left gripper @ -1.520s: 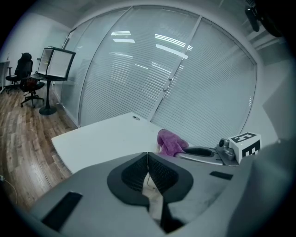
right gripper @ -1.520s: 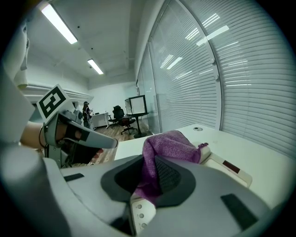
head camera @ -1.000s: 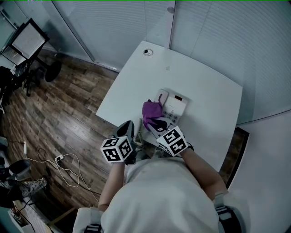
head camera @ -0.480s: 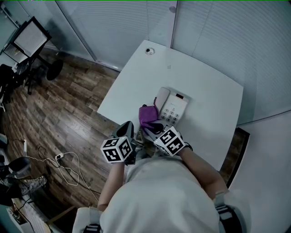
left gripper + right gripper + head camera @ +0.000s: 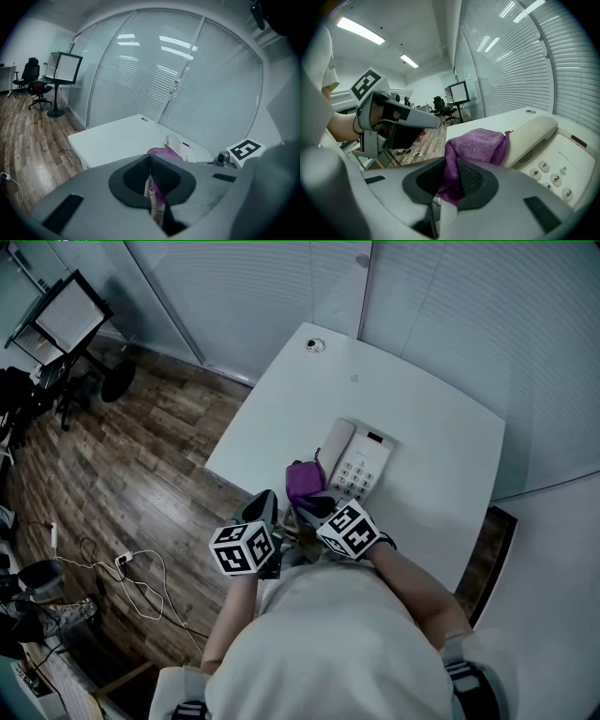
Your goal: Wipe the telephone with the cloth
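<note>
Noting right gripper [image 5: 449, 174] clenched on purple cloth [image 5: 478, 145]: fabric pinched between both pads, remainder bunched forward against near end of handset [image 5: 534, 133]. Placing cloth, per head view, at near left corner of telephone [image 5: 364, 465], touching it, on white table [image 5: 422, 399] close to front edge. Handset seated in cradle along telephone's left side; keypad uncovered. Left gripper [image 5: 150, 164] clamped fully together, held by table's front edge, just beside right gripper. Coiled cord [image 5: 151, 199] visible below its pads; pinched or merely behind them, cannot tell.
</note>
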`<state>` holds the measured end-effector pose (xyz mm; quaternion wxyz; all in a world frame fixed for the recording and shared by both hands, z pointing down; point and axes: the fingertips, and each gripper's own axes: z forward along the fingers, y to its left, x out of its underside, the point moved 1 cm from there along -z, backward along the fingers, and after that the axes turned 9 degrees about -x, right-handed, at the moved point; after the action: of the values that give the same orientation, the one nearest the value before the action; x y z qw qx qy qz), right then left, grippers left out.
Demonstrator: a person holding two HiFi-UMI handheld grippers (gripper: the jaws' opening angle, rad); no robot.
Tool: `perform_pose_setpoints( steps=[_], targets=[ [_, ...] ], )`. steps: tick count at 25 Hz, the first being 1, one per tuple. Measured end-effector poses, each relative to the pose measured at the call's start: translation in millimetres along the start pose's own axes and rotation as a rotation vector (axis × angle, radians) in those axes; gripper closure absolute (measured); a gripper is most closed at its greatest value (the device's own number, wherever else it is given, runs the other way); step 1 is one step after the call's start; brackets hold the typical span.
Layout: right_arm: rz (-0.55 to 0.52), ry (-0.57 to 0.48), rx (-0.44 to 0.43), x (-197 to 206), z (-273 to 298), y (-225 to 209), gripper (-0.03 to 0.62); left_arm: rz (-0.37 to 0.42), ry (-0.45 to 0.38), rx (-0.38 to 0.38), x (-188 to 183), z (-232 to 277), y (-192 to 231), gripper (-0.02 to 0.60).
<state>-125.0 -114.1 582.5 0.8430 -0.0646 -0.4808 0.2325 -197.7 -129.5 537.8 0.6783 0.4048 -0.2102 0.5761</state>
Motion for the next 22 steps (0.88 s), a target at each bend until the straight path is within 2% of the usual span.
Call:
perform_pose_setpoints(
  steps=[11,22],
  targets=[
    [0.018,0.010,-0.016,0.5,1.6,8.0,0.513,-0.007,0.001,0.000,2.6,-5.9,0.5,0.560],
    [0.039,-0.101,-0.019,-24.6,-19.3,10.8,0.513,-0.001,0.004,0.009,-1.9,1.4,-2.2,0.560]
  ],
)
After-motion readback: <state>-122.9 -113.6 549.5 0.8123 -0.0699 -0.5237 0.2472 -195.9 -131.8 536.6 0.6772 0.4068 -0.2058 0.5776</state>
